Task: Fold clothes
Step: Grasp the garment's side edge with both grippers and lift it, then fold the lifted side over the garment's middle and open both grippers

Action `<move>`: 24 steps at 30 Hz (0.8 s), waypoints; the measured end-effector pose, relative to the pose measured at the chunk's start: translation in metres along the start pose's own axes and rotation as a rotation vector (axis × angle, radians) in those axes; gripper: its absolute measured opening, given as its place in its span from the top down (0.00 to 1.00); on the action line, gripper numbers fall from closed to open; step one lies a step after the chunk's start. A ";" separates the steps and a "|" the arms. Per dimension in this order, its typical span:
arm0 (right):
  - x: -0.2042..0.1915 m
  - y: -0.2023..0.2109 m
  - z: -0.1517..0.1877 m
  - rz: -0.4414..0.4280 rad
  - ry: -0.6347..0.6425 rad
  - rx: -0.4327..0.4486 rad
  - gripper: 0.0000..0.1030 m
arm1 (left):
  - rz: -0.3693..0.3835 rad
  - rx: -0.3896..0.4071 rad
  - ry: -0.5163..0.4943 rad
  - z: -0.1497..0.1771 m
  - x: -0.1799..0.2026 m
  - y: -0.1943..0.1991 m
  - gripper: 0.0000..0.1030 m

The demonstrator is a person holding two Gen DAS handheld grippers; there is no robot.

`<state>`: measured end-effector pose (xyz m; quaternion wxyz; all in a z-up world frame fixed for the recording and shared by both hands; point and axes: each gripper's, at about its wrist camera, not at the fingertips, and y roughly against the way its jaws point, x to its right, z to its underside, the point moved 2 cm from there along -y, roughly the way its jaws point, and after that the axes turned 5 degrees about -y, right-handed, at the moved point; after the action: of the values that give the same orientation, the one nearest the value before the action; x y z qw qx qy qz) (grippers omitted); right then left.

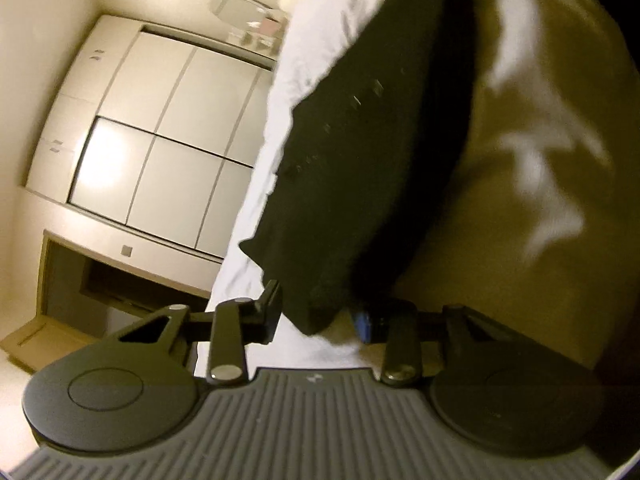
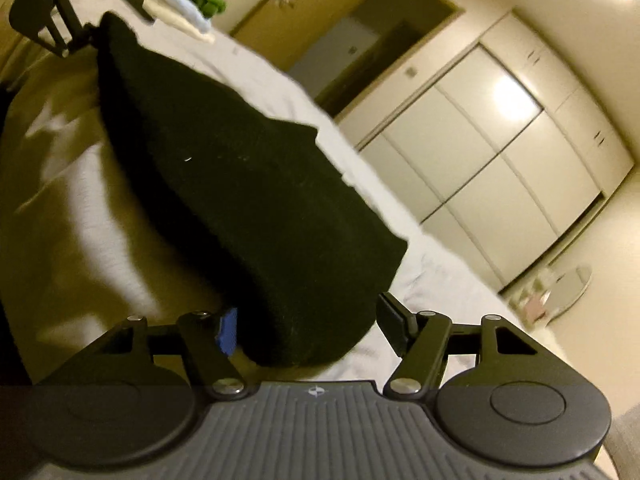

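A folded black garment (image 1: 360,160) lies on the white bed (image 1: 272,120). In the left wrist view my left gripper (image 1: 320,314) stands open with the garment's near corner between its fingers. In the right wrist view the same black garment (image 2: 240,184) fills the middle, and my right gripper (image 2: 308,328) is open around its near end. The left gripper (image 2: 80,12) shows at the garment's far end at the top left. Whether the pads touch the cloth I cannot tell.
A stack of folded white and green clothes (image 2: 184,4) sits on the bed beyond the garment. A white wardrobe (image 2: 500,152) and a doorway (image 2: 360,40) line the wall. A round mirror and small items (image 1: 248,20) stand past the bed.
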<state>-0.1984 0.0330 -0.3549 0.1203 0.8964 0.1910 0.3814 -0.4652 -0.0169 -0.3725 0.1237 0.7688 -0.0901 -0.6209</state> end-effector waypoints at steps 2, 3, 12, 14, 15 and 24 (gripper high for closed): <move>-0.004 -0.010 0.010 -0.037 0.061 -0.010 0.37 | 0.009 0.009 -0.015 0.004 0.005 -0.009 0.69; -0.007 -0.015 0.015 -0.053 0.097 -0.012 0.37 | 0.015 0.018 -0.022 0.005 0.007 -0.010 0.71; -0.011 -0.028 0.026 -0.132 0.331 0.030 0.76 | 0.088 0.061 -0.037 0.009 0.006 -0.027 0.88; -0.008 -0.035 0.019 -0.165 0.325 -0.011 0.89 | 0.123 0.055 0.024 0.008 -0.005 -0.021 0.89; -0.001 -0.036 0.013 -0.194 0.278 -0.033 0.89 | 0.131 0.058 0.057 0.007 -0.012 -0.019 0.89; 0.055 0.001 -0.027 -0.300 0.002 -0.062 0.88 | 0.144 0.061 0.249 -0.002 -0.044 0.036 0.92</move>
<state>-0.1824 0.0581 -0.3012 0.2033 0.8533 0.3112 0.3657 -0.4722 -0.0385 -0.3204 0.1547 0.8348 -0.1477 -0.5074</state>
